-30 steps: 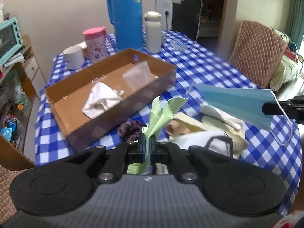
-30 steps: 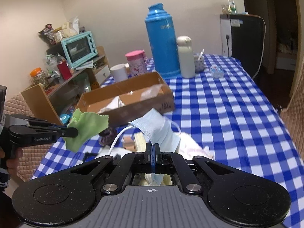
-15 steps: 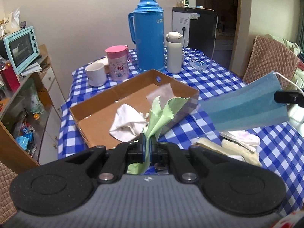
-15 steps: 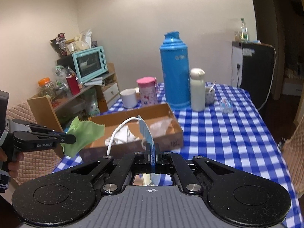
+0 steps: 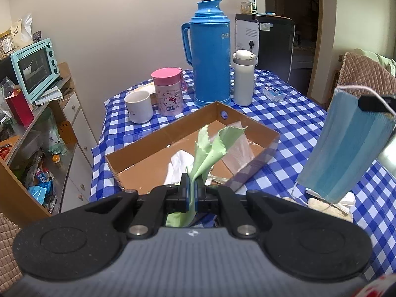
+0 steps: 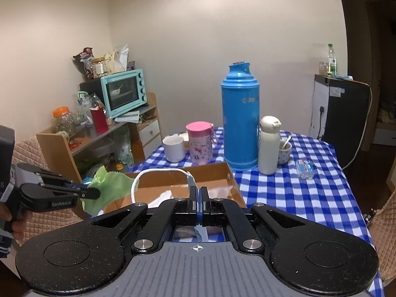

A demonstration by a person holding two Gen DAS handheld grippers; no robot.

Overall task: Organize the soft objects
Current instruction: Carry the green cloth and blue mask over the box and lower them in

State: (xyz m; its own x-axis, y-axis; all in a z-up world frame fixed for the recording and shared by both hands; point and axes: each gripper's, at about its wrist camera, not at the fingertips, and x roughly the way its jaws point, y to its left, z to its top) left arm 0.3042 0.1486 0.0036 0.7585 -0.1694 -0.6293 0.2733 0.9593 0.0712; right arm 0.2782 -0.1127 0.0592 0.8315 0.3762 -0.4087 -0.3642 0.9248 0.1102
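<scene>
Since a second ago both tools have risen and the views have tipped up: the pile of soft things that filled the near foreground of the left wrist view now shows only at the lower right, and the cardboard box [image 5: 153, 158] sits squarely ahead.

The left tool [image 5: 191, 193] is clamped tight on a thin green cloth [image 5: 210, 148] with pinked, zigzag edges; it stands up from the pads in two curling flaps. The right tool [image 6: 198, 198] is pinched shut on a pleated blue face mask [image 5: 346, 146] — in the left wrist view it hangs by a top corner in the air to the right of the box, its white ear loop [image 6: 158, 173] arching free.

The box is shallow and brown, open-topped, with low straight walls. Inside lie a crumpled white cloth [image 5: 179, 165] and a clear plastic bag [image 5: 237, 148]; its left half is bare.

The surface wears a blue-and-white checked tablecloth [image 5: 292, 121] — flat and clear along the right side. Behind the box stand a tall blue thermos [image 5: 210, 57], a white bottle [image 5: 243, 79], a pink cup [image 5: 168, 91] and a white mug [image 5: 138, 106].
</scene>
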